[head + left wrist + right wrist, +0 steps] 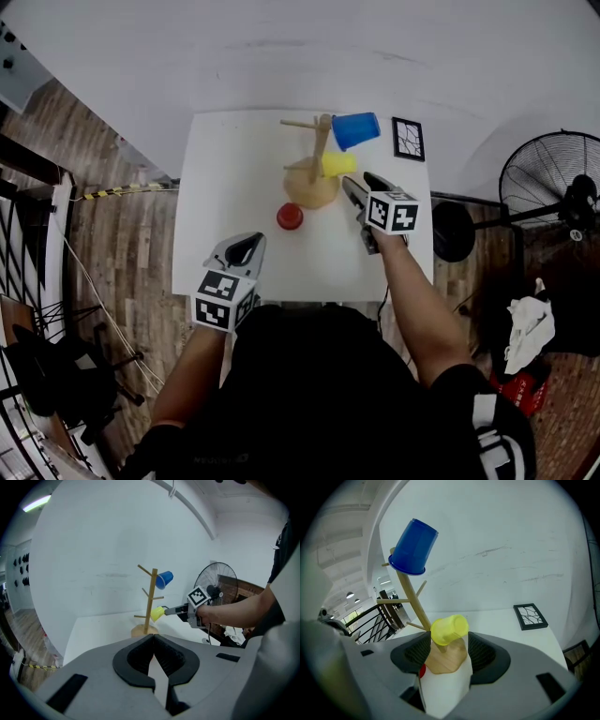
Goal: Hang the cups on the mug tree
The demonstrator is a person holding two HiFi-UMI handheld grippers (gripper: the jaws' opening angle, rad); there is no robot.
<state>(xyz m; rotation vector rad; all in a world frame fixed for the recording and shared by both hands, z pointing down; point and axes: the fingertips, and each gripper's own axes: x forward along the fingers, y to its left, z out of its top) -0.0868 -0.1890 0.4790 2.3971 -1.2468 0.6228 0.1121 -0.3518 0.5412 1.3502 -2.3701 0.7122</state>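
Two grippers are at work. Our left gripper (244, 246) hangs empty above the white tabletop (211, 187), jaws pressed together. The small red plastic cup (290, 217) stands unhung beside the wooden mug tree (320, 148). The yellow plastic cup (449, 629) seems seated on a low peg between our right gripper's (357, 181) parted jaws, unclamped. We should back straight out without brushing it. The blue plastic cup (356, 129) hangs above.

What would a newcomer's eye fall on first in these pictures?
The blue cup hangs tilted on a top peg of the wooden mug tree. Below it, the yellow cup sits at a lower peg between the right gripper's open jaws. A red cup rests on the white table beside the tree's base.
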